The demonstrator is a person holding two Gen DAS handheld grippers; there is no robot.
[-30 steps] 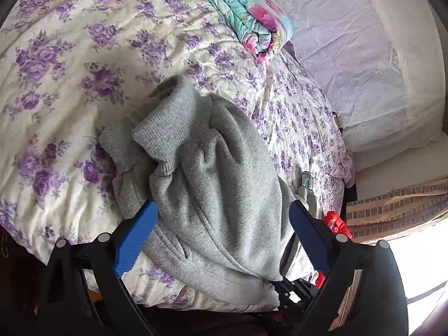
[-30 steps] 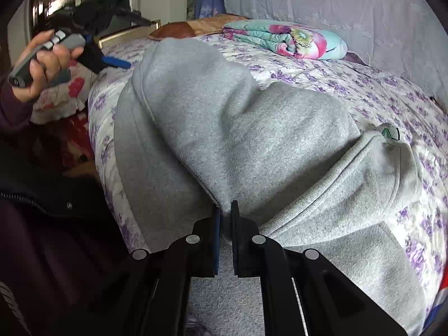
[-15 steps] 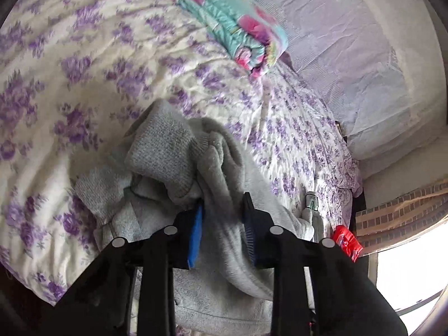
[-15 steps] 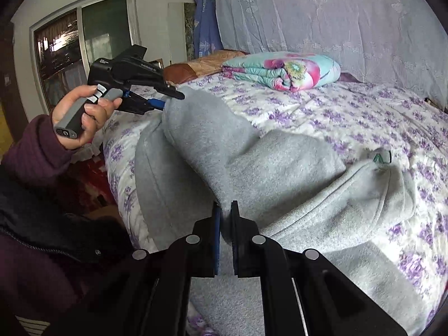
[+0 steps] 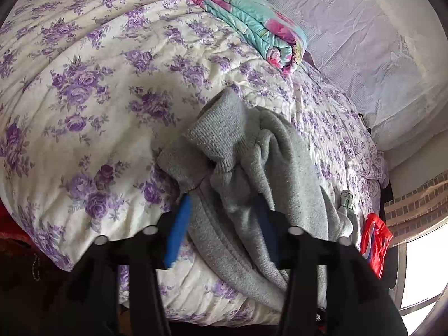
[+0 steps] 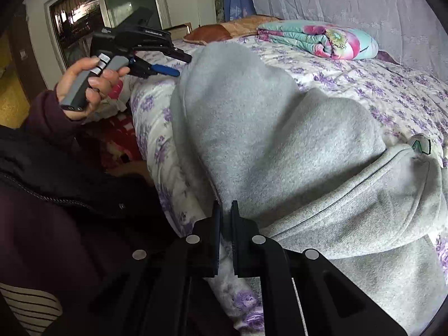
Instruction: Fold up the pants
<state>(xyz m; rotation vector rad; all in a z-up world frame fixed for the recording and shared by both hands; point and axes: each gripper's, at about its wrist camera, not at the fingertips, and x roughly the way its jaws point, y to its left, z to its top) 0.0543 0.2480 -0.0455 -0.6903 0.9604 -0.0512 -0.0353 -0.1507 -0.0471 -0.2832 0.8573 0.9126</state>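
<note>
Grey pants (image 5: 268, 168) lie on a white bedspread (image 5: 98, 84) with purple roses; the folded quilt (image 5: 252, 22) is turquoise with pink flowers.

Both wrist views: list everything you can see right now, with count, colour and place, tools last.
pants: one, grey, bunched at the bed's near edge
bedspread: one, white with purple flowers, covering the bed
folded quilt: one, teal and pink, far side of the bed
brown pillow: one, beside the quilt
red bag: one, off the bed's edge
left tool: jaws apart around the pants
right tool: shut on the pants
</note>
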